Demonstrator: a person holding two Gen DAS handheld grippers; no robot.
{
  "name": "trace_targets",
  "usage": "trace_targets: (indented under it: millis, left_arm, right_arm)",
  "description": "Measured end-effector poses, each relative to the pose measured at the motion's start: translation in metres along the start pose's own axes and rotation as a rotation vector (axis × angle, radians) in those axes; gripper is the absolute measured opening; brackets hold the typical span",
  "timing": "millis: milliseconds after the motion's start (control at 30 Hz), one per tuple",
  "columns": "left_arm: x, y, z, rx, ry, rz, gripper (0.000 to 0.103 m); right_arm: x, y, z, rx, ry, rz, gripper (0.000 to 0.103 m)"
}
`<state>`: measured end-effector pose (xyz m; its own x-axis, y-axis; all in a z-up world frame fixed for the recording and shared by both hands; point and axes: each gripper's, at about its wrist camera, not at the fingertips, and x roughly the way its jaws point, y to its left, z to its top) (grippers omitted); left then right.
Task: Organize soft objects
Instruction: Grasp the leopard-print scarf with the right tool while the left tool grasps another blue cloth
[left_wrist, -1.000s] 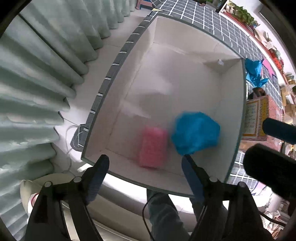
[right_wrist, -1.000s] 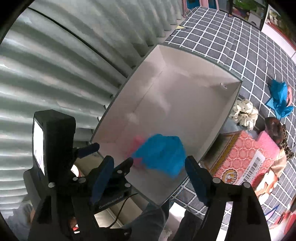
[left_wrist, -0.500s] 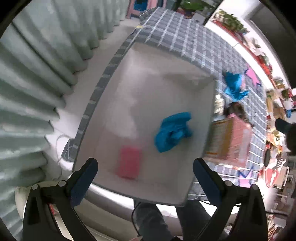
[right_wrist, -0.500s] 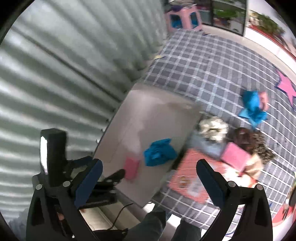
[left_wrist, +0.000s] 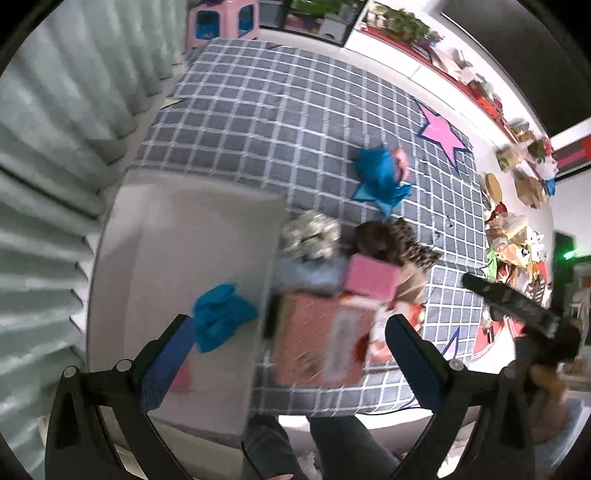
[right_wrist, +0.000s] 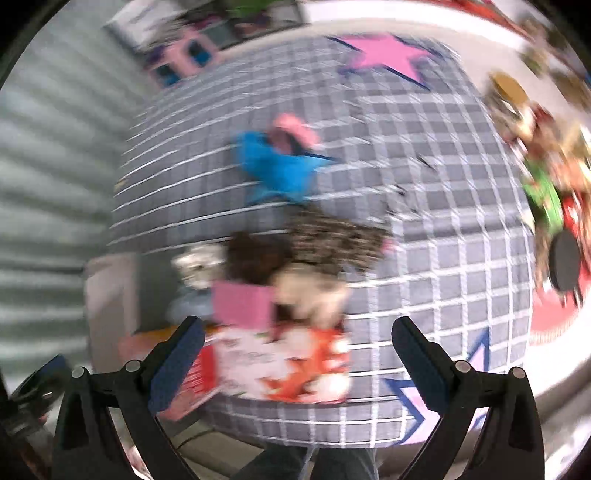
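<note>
- Covering the floor, a grey checked mat (left_wrist: 295, 122) with a pink star (left_wrist: 441, 133) is seen; pleated curtains (left_wrist: 48, 155) hang at nine o'clock.
- A white box (left_wrist: 155, 236) holds a blue cloth (left_wrist: 221, 314) and a pink sponge (left_wrist: 181, 376) at seven o'clock; more soft items (left_wrist: 351, 258) are piled just beside it, and a second blue cloth (left_wrist: 380, 177) lies at one o'clock.
- Compared with a second ago, the box is viewed from farther off, and the blue cloth, then between the fingers, is now lying inside.
- The left gripper (left_wrist: 288, 354) and right gripper (right_wrist: 295, 354) are spread wide, nothing gripped.

Blurred soft pile (right_wrist: 280, 266) on checked mat (right_wrist: 424, 221)
</note>
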<state>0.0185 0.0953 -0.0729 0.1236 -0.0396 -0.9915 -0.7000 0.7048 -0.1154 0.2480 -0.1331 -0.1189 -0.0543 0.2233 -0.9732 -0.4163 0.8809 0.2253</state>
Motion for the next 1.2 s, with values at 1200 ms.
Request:
trace_targets:
  millis: [1200]
  left_arm:
    - [0.235, -0.123, 0.149, 0.044, 0.139, 0.368, 0.103]
  right_arm:
    - [0.105, -0.130, 0.047, -0.058, 0.064, -0.232, 0.102]
